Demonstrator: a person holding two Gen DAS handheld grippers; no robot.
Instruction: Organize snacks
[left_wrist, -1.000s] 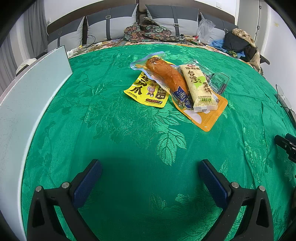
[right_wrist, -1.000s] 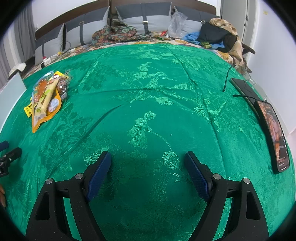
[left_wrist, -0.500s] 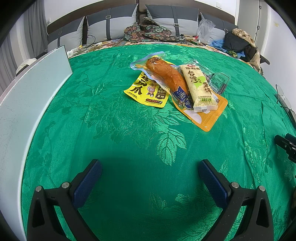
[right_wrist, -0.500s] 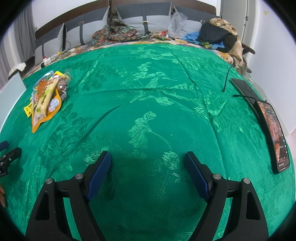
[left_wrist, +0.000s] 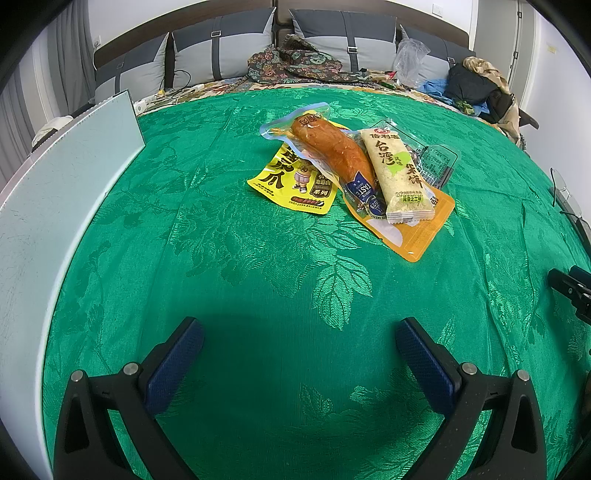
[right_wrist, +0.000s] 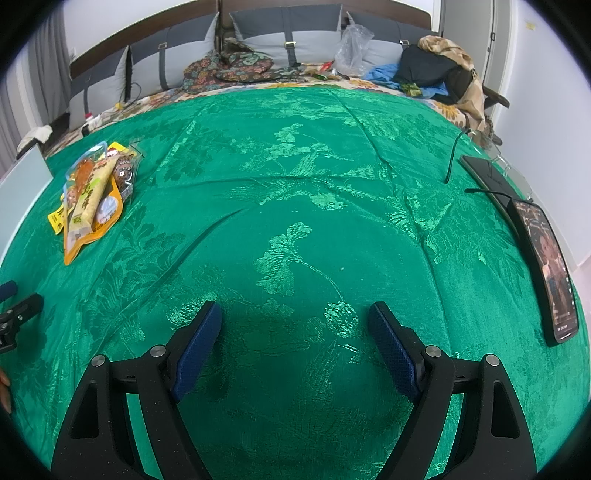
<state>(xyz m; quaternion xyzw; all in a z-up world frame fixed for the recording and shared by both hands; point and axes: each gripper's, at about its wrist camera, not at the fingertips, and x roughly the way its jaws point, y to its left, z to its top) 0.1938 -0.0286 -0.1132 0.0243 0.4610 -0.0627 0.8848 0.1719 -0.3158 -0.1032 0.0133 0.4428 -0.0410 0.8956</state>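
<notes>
A pile of snack packs lies on the green cloth (left_wrist: 258, 266): a yellow pouch (left_wrist: 295, 181), a clear pack with an orange sausage (left_wrist: 332, 155), a pale rice-cake bar (left_wrist: 397, 173), an orange pouch (left_wrist: 421, 232) under them, and a clear pack (left_wrist: 436, 162) behind. My left gripper (left_wrist: 299, 332) is open and empty, well short of the pile. The pile (right_wrist: 92, 195) shows at the far left of the right wrist view. My right gripper (right_wrist: 295, 314) is open and empty over bare cloth.
A white board (left_wrist: 55, 192) stands along the left edge. A lit phone (right_wrist: 554, 273) and a dark device with a cable (right_wrist: 487, 177) lie at the right edge. Pillows (left_wrist: 221, 48), clothes and bags (left_wrist: 476, 88) lie at the back.
</notes>
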